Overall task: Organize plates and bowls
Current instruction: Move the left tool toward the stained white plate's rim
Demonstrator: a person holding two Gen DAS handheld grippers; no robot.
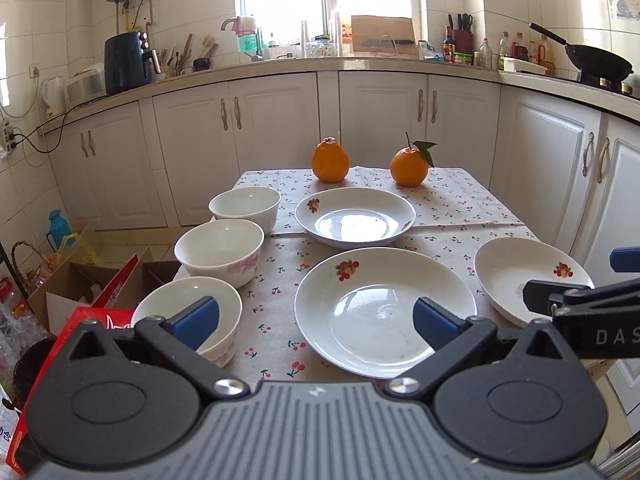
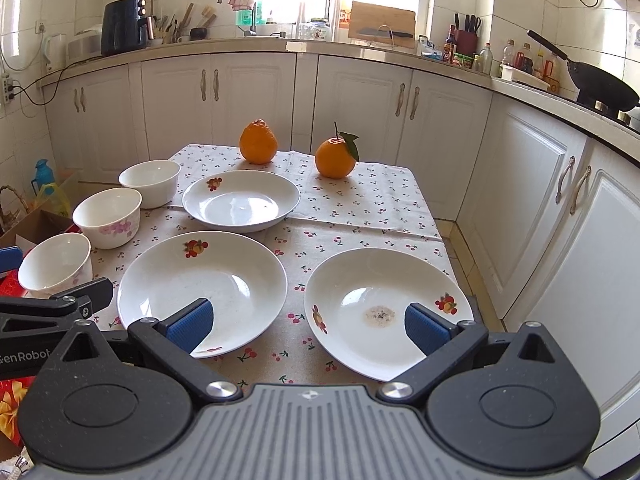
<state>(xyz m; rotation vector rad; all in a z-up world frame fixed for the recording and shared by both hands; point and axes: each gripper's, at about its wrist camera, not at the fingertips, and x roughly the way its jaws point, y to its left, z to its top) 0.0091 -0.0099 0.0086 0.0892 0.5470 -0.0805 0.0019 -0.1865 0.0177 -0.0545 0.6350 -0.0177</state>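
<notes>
Your left gripper (image 1: 316,322) hangs over the near edge of the table (image 1: 276,304) with its blue pads (image 1: 198,320) spread wide and nothing between them; directly ahead of it, just past the right pad, lies the near plate (image 1: 384,308), white with a fruit print on its far rim; beyond that sits the far plate (image 1: 355,216), apart from it; behind the far plate stand two oranges (image 1: 330,160), the right one with a leaf. Off the left pad you have the nearest bowl (image 1: 188,316), partly hidden by that pad; ahead of it the floral bowl (image 1: 219,250), then the plain bowl (image 1: 245,206), all three in a row along the table's left edge and standing apart from each other. To the right of your left tool lies the right plate (image 1: 528,280), with the other tool's finger reaching in over its near rim.

Your right gripper (image 2: 308,326) is likewise wide open and holds nothing; its right pad sits over the near part of the right plate (image 2: 384,312), which shows a dark speckled stain in its well; its left pad overlaps the near plate (image 2: 202,292); whether either pad touches a plate, you cannot tell from here; the cherry-print cloth (image 2: 296,292) shows between the two plates.
</notes>
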